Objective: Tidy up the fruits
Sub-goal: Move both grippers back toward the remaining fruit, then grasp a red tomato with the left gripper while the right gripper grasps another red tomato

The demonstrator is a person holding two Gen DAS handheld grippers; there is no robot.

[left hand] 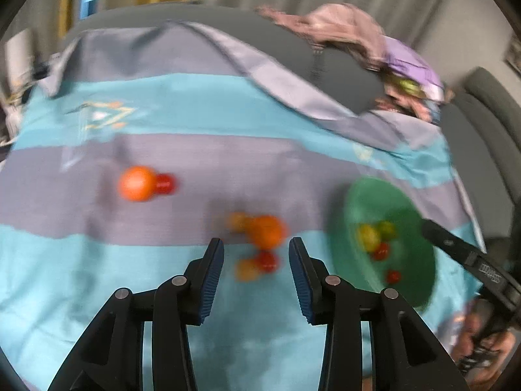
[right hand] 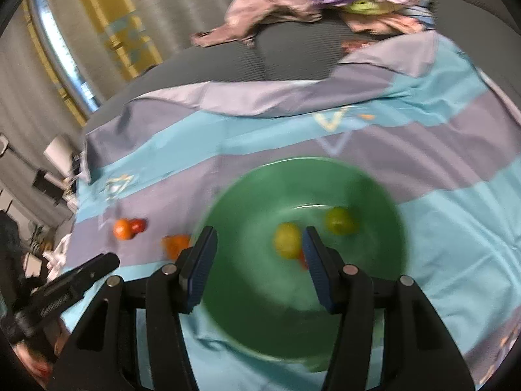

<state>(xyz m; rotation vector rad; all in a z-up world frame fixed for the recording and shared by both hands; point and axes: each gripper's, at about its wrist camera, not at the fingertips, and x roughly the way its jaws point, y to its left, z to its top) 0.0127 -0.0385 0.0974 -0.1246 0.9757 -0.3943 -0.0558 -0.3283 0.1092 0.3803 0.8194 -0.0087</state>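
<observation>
**Both fingers open, nothing held; fruit split between cloth and bowl**

I see a striped teal-and-grey cloth (left hand: 162, 104) covering the surface; can't tell what's under it. A heap of pink and purple clothes (right hand: 293, 3) lies at the far edge.

Green bowl (right hand: 254, 260) sits on the cloth. In it: a yellow fruit (right hand: 286, 239), a green fruit (right hand: 340, 220), and small red ones (left hand: 381, 251).

Right gripper (right hand: 259, 260) hangs over the bowl, fingers wide apart, empty.

Left gripper (left hand: 256, 270) is over the cloth, fingers wide apart, empty. Between and just past its tips there's a cluster: an orange (left hand: 267, 231), a small red fruit (left hand: 266, 260), two small yellowish ones, too blurred to tell exactly.

Further left, well apart from the cluster, a second orange (left hand: 136, 183) touches a red fruit (left hand: 165, 183).
</observation>
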